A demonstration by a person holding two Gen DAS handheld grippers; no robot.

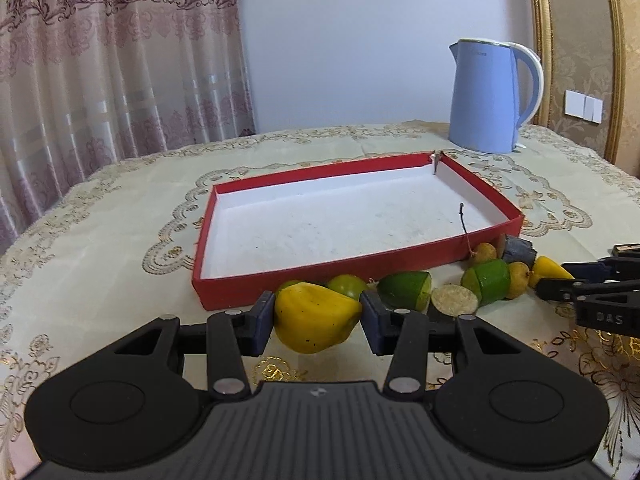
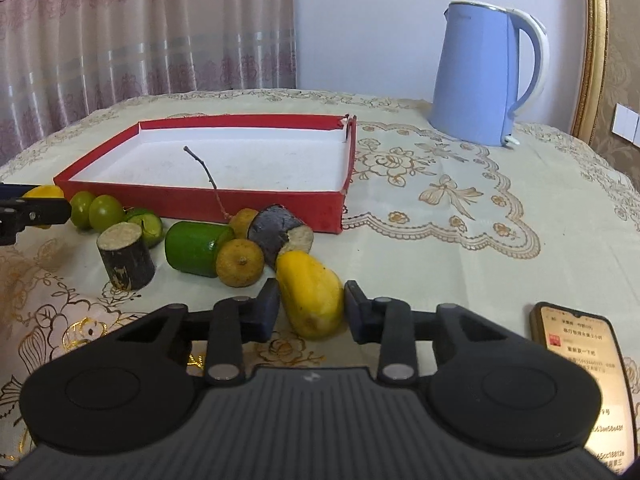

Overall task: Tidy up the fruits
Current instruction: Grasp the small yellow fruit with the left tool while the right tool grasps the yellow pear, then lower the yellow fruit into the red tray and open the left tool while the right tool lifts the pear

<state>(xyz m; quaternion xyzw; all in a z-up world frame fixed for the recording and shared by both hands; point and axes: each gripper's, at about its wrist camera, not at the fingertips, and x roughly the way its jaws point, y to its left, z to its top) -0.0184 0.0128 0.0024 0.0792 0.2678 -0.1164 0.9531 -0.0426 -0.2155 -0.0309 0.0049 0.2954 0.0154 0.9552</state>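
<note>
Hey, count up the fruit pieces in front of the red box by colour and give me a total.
Yellow pieces: 2
Green pieces: 4
Brown round fruits: 2
Dark cane chunks: 2
Total: 10

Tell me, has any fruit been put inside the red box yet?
No. The red box shows only its bare white floor, with just a thin twig sticking up over its front wall; the fruit all lies outside on the tablecloth.

both low, near, facing tray [image 1: 280, 276] (shared)
</note>
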